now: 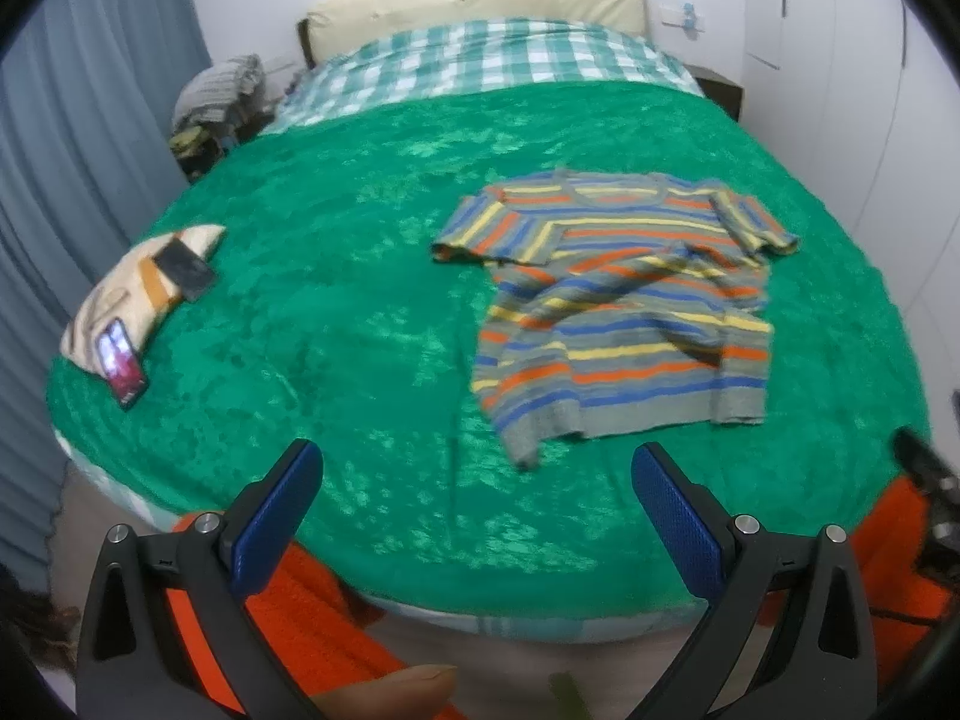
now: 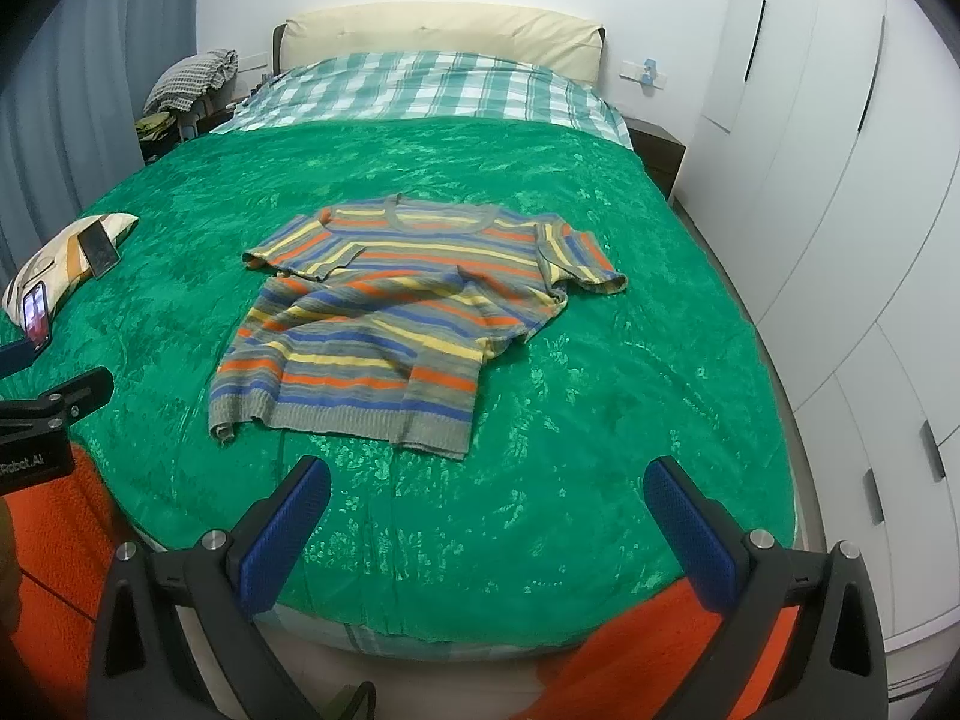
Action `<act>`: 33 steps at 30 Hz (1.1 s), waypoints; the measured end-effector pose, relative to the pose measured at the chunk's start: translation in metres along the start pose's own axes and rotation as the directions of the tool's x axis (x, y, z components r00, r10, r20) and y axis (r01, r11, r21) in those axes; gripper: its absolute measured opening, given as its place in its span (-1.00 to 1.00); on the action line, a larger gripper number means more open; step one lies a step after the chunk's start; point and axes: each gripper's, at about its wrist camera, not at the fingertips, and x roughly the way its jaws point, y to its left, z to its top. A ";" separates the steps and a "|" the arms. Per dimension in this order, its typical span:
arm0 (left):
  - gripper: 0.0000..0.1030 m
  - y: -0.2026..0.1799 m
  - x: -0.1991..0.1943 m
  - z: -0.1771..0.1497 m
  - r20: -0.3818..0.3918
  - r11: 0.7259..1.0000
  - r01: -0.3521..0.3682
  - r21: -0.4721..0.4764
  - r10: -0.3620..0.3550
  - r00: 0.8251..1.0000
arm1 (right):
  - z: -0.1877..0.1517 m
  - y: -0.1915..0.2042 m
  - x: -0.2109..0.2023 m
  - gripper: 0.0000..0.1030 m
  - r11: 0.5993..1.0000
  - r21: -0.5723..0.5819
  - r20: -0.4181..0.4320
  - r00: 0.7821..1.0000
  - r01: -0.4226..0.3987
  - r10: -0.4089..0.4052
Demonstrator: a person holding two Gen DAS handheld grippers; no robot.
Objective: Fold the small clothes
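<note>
A small striped knit sweater in grey, blue, orange and yellow lies rumpled on the green bedspread, neck toward the headboard, hem toward me. The right wrist view has the same sweater at mid-bed on the bedspread. My left gripper hangs open over the near bed edge, short of the hem, nothing between its blue pads. My right gripper is open too, just short of the hem. The other gripper's black body pokes in at the left of the right wrist view.
A small patterned cushion with two phones on it lies at the bed's left edge. A checked sheet and cream headboard are at the far end. White wardrobe doors run along the right. Orange cloth shows below.
</note>
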 end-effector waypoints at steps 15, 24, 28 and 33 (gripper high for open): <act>0.99 0.033 0.136 -0.034 -0.267 0.962 0.180 -0.208 -0.232 0.935 | -0.017 0.003 0.116 0.99 0.972 0.071 -0.078 0.971 -0.222 0.228; 0.52 0.025 0.198 -0.021 -0.262 0.906 0.282 -0.316 -0.369 0.892 | -0.002 0.026 0.208 0.87 0.980 0.111 -0.171 0.969 -0.163 0.180; -0.89 0.019 0.202 -0.017 -0.279 0.907 0.302 -0.293 -0.383 0.881 | -0.005 -0.002 0.200 -0.71 0.963 0.185 -0.176 0.957 -0.197 0.230; -0.90 0.036 0.158 -0.007 -0.242 0.868 0.418 -0.268 -0.480 0.843 | -0.008 -0.061 0.145 -0.73 0.865 0.349 -0.120 0.898 -0.360 0.423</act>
